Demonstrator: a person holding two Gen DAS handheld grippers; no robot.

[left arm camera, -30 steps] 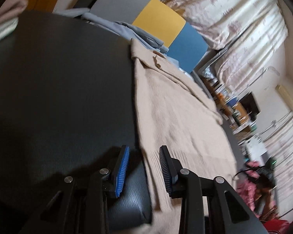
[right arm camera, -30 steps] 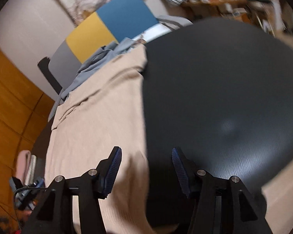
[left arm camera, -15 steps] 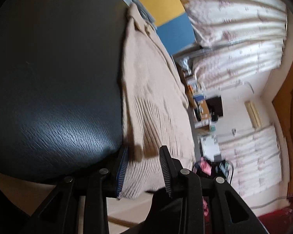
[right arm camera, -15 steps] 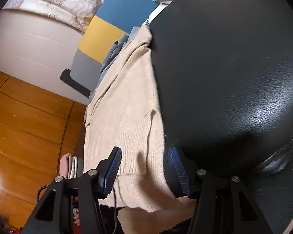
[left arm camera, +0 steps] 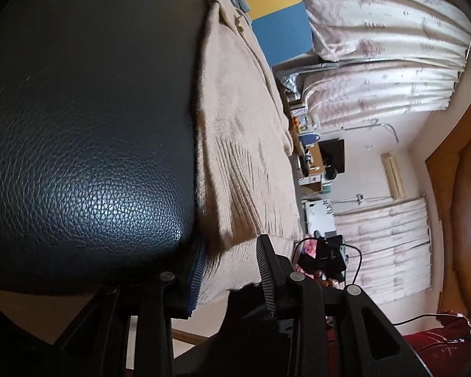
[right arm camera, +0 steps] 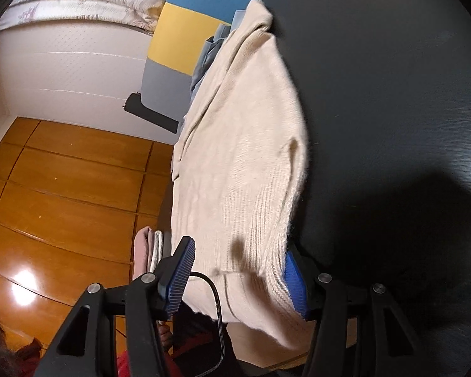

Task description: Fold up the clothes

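Our left gripper [left arm camera: 230, 270] stands with its jaws apart, and the hanging ribbed hem of the beige sweater [left arm camera: 235, 144] lies between them; the pads do not yet press on it. Our right gripper [right arm camera: 235, 278] is also spread, with the other hem corner between its fingers, one pad just behind the cloth.

The sweater lies stretched along the black leather surface [left arm camera: 78, 125], its hem hanging over the near edge.

We judge that the risk is an uneven grip: if one side closes on only a thin edge of knit (it is loose and stretchy), the hem may slip out or the fold may become crooked. A finger may also catch the leather edge.

Farther away we see a colour-block cushion [right arm camera: 185, 31], pale curtains [left arm camera: 376, 47] and an orange wooden floor [right arm camera: 62, 188].
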